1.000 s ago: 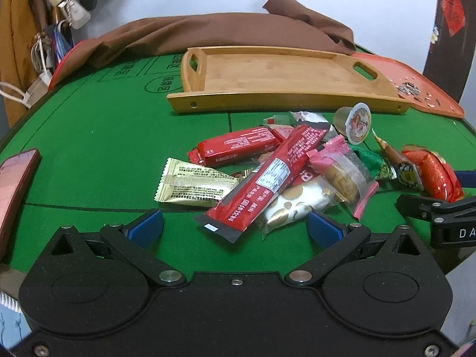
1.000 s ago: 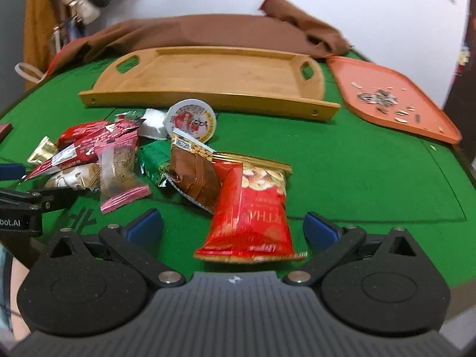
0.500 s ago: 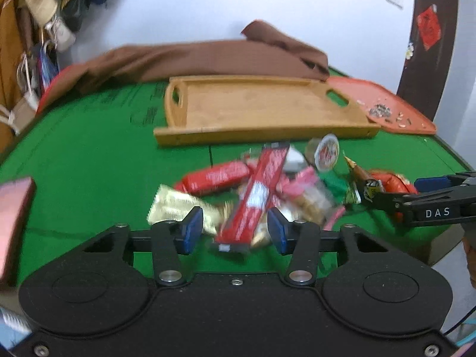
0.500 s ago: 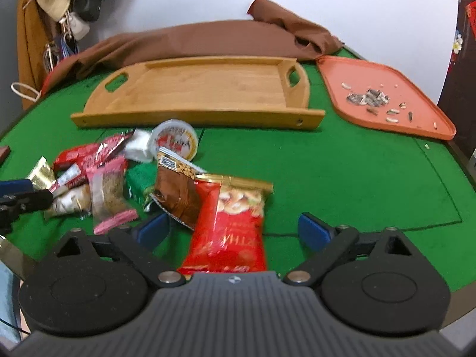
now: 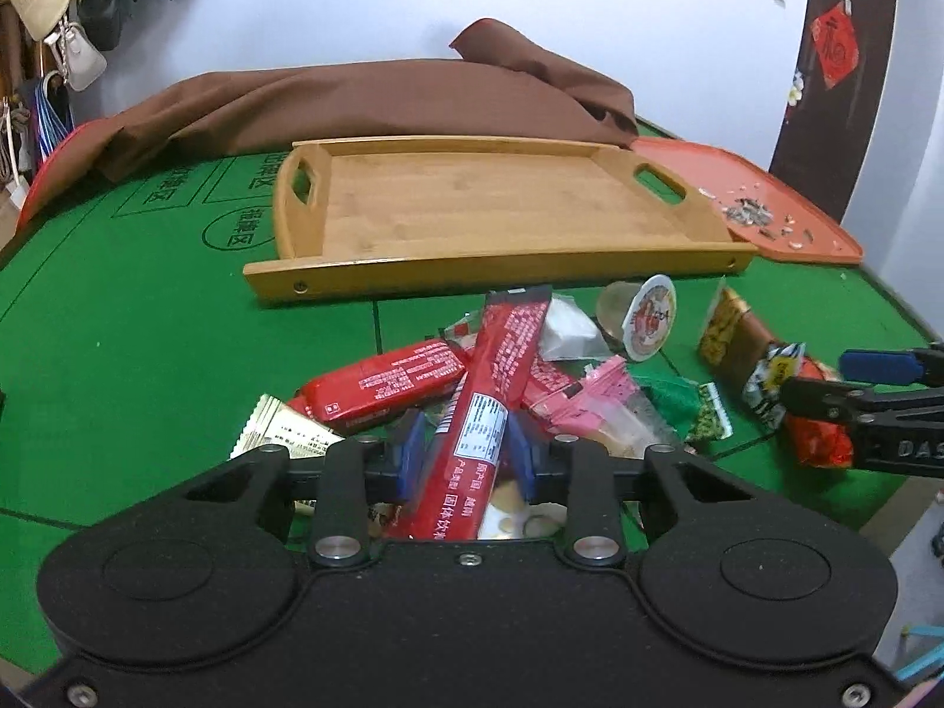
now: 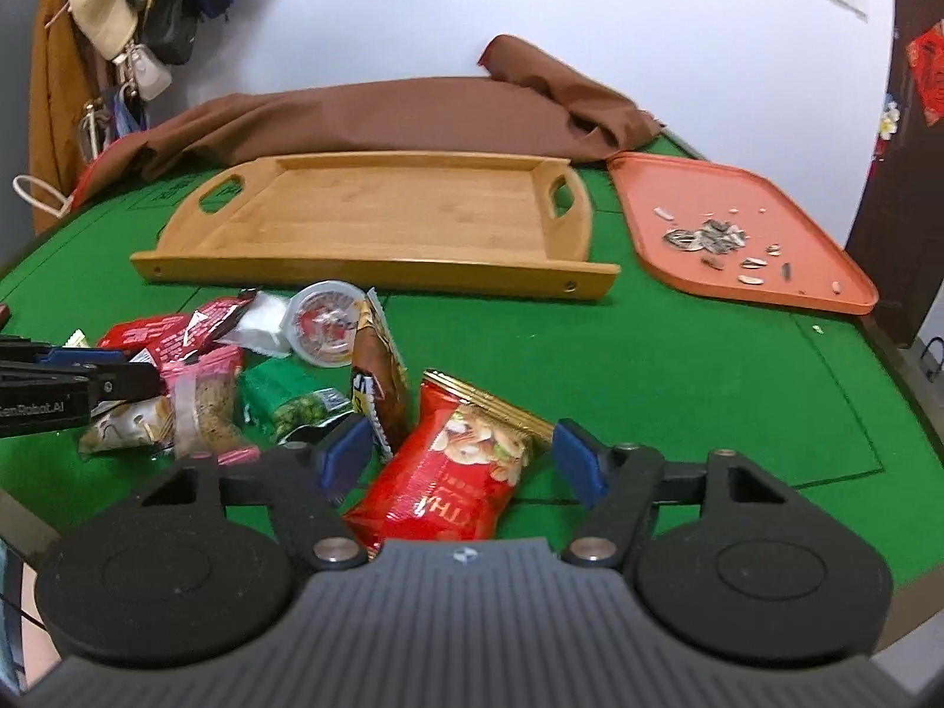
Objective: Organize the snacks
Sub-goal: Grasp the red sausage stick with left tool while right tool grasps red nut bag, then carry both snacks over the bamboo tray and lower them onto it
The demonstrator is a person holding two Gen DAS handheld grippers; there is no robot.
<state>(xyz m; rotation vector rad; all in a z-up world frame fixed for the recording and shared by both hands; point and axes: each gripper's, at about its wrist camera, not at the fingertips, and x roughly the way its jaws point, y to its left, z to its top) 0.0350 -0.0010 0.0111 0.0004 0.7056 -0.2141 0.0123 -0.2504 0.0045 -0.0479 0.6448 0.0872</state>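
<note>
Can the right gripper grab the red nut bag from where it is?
Probably yes. The red nut bag lies between the right gripper's blue pads, which have just been closing and don't look to press it yet. Only the brown packet leans close beside it.

Home room: green game table point(image 5: 147, 318), hanging bags point(image 6: 147, 17).

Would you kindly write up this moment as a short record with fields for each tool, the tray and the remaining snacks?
left tool: jaws have just been closing; pads against the long red stick packet, its far end raised over the pile
right tool: jaws have just been closing; red nut bag between them, not yet pressed
wooden tray: holds no snacks
snack pile: on the green table, in front of the tray
orange tray: scattered seed shells
</note>
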